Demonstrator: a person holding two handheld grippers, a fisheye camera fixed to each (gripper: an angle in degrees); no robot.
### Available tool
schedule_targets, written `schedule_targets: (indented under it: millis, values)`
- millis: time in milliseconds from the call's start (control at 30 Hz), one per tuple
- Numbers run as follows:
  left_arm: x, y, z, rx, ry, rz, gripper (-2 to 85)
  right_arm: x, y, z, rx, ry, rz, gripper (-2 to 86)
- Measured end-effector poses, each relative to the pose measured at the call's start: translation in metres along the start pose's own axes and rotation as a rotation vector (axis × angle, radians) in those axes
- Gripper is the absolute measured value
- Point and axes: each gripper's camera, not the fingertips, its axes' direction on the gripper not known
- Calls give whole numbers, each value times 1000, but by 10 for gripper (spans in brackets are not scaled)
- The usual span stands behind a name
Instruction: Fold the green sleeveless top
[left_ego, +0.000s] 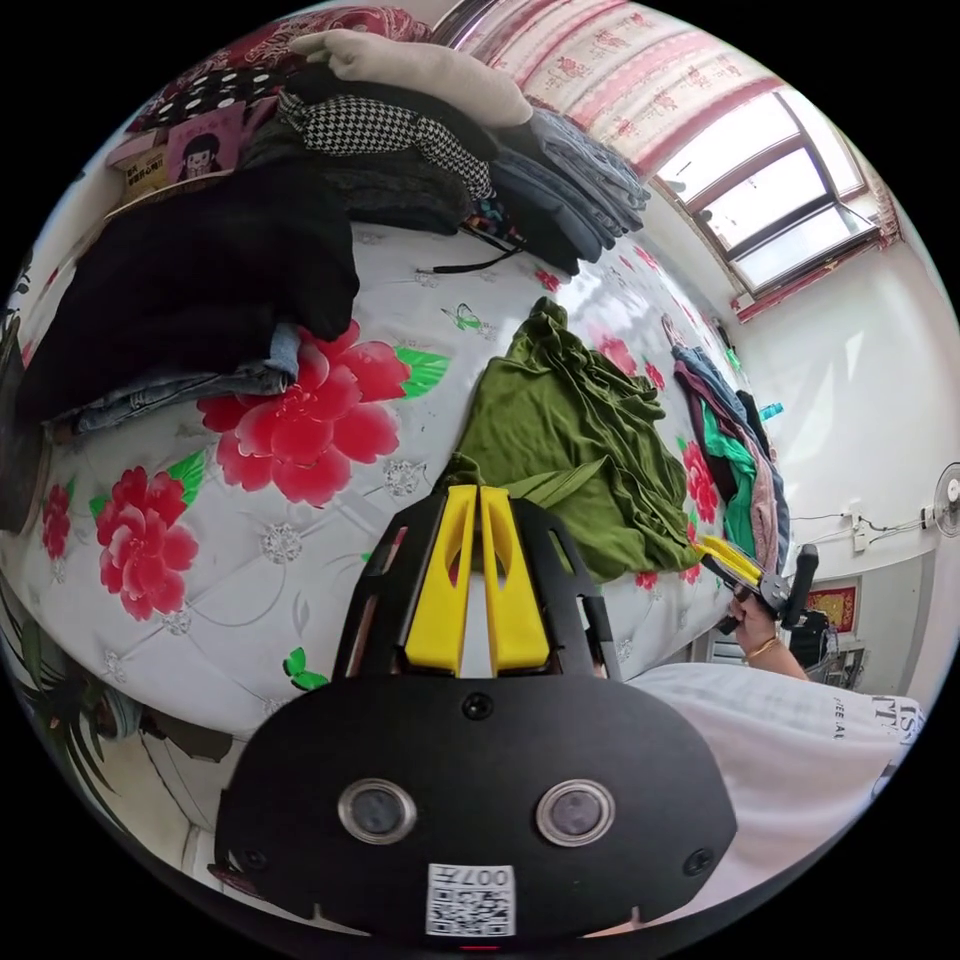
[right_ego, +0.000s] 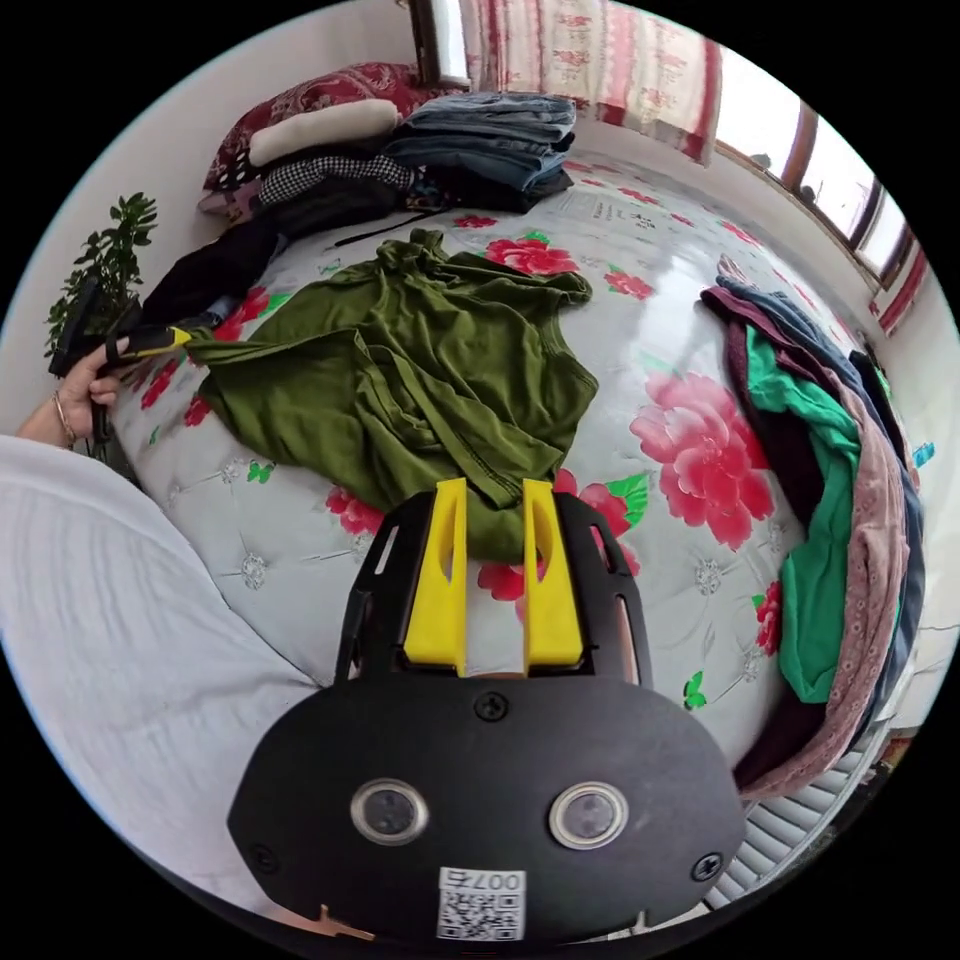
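Broadly, the flowered bed (right_ego: 700, 250) carries the green sleeveless top (right_ego: 420, 370), rumpled, long axis running from the near edge toward the stacked clothes (right_ego: 480, 135). Soft, light and limp, it's best taken by hem corners. Left claw (left_ego: 478, 500) pinches a corner; right claw (right_ego: 492, 500) narrowly parted, empty.

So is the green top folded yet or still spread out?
Not folded: the green top lies rumpled and loosely spread on the bed, one corner pinched by the left gripper.
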Motion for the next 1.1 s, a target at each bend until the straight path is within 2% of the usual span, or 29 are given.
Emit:
schedule_targets:
  millis: [200,300,467,800,900,967,1033,1100]
  values:
    - [2,9,-5,6,3,31,-10,-3,-19,37,-139,109,-14,15]
    - [-2,19,-10,8,12,33,-10,11,-20,5,-42,108,44,3]
    - [-10,54,-28,9,11,57,-10,47,13,-106,220,46,119,-1]
    - [-23,149,-81,80,126,68,-10,85,99,-178,192,-53,170,-2]
    - [-38,134,-69,114,146,72,-10,103,97,-147,86,-101,204,-2]
    - [-40,105,-53,77,138,50,-10,116,64,-120,18,-144,175,-2]
    - [-22,66,-54,90,165,106,-10,124,25,-128,50,-112,137,-2]
    - [21,21,-95,235,192,188,-10,138,-16,-167,161,-62,128,-3]
